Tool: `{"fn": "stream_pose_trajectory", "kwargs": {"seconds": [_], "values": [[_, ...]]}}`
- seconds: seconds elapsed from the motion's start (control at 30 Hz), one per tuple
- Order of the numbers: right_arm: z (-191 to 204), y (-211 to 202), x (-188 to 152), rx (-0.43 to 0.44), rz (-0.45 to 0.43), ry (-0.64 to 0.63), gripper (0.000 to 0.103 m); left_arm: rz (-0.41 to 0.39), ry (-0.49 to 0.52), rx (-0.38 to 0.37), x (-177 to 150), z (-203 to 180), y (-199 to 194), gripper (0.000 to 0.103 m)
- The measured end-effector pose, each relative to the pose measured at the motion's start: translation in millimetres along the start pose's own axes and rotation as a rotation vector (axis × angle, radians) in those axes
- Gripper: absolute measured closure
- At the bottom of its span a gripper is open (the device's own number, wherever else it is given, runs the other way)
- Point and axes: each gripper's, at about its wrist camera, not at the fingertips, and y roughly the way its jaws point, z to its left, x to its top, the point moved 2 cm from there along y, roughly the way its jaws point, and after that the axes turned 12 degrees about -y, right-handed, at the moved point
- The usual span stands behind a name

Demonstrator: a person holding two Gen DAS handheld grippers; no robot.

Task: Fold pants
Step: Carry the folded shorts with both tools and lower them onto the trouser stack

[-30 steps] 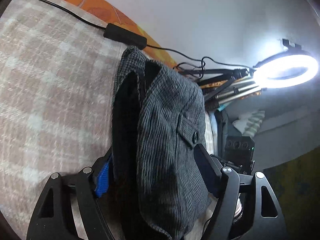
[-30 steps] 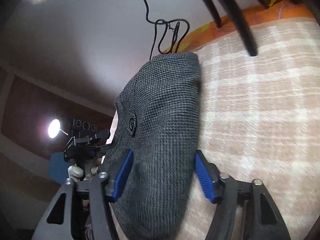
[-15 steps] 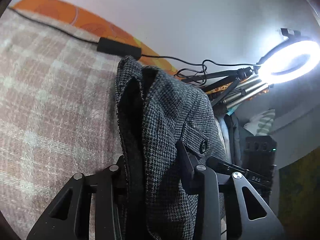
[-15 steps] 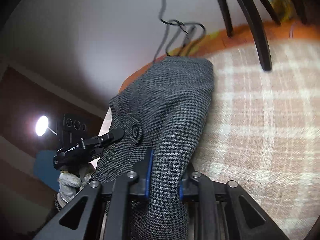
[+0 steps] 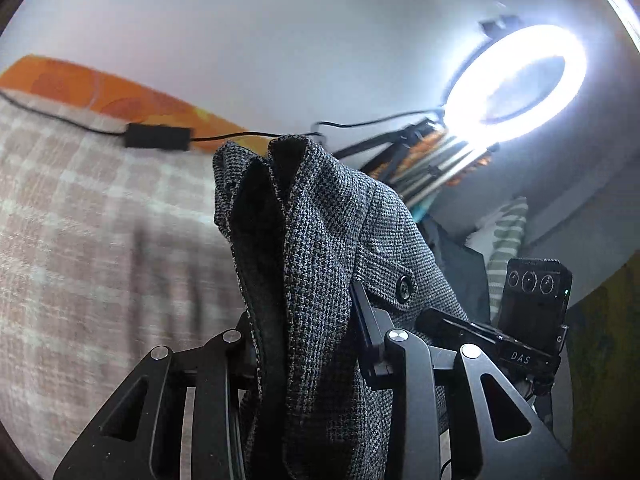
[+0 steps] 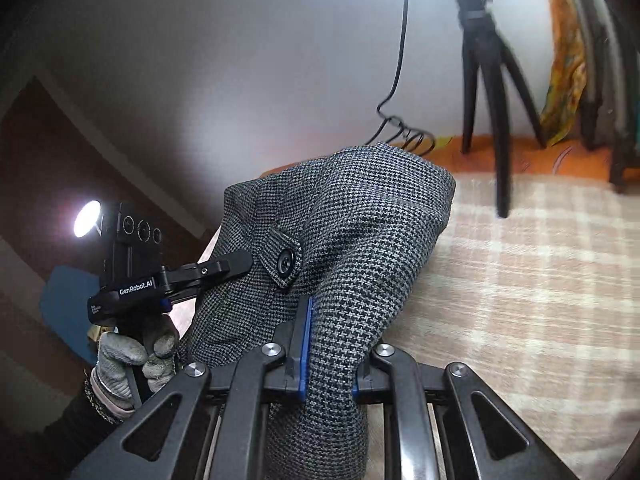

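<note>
The grey houndstooth pants (image 5: 332,264) hang bunched between both grippers, lifted above the checked blanket (image 5: 92,248). My left gripper (image 5: 308,340) is shut on one edge of the cloth, by a buttoned pocket flap (image 5: 394,280). My right gripper (image 6: 330,356) is shut on another fold of the pants (image 6: 360,240); the same pocket flap (image 6: 282,260) shows to its left. The right gripper's body (image 5: 528,312) shows in the left wrist view, and the left gripper (image 6: 160,280) in a gloved hand shows in the right wrist view.
A lit ring light (image 5: 516,84) on a stand sits at the right. A black cable with an inline box (image 5: 156,136) runs across the blanket's far edge beside an orange sheet (image 5: 120,96). A black tripod (image 6: 492,80) stands on the blanket (image 6: 540,280).
Both grippers closed on the pants, from open a second ago, and have lifted the cloth up off the blanket, with the views tilting toward the wall.
</note>
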Motion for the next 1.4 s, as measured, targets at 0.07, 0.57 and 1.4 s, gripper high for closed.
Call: {"fn": "stream_pose_trajectory", "kwargs": {"seconds": [0.07, 0.57, 1.4], "values": [[4.7, -7.2, 7.4, -0.02, -0.011, -0.01, 0.09, 0.001, 0.02, -0.015, -4.0, -15.7, 5.4, 0.071], [-14.7, -153.8, -9.0, -0.227, -0.106, -0.054, 0.091, 0.079, 0.194, -0.157, -38.1, -151.7, 88.6, 0.071], [-185.0, -339.5, -10.9, -0.538, -0.137, -0.109, 0.091, 0.133, 0.322, -0.277, -50.1, -307.4, 250.2, 0.072]]}}
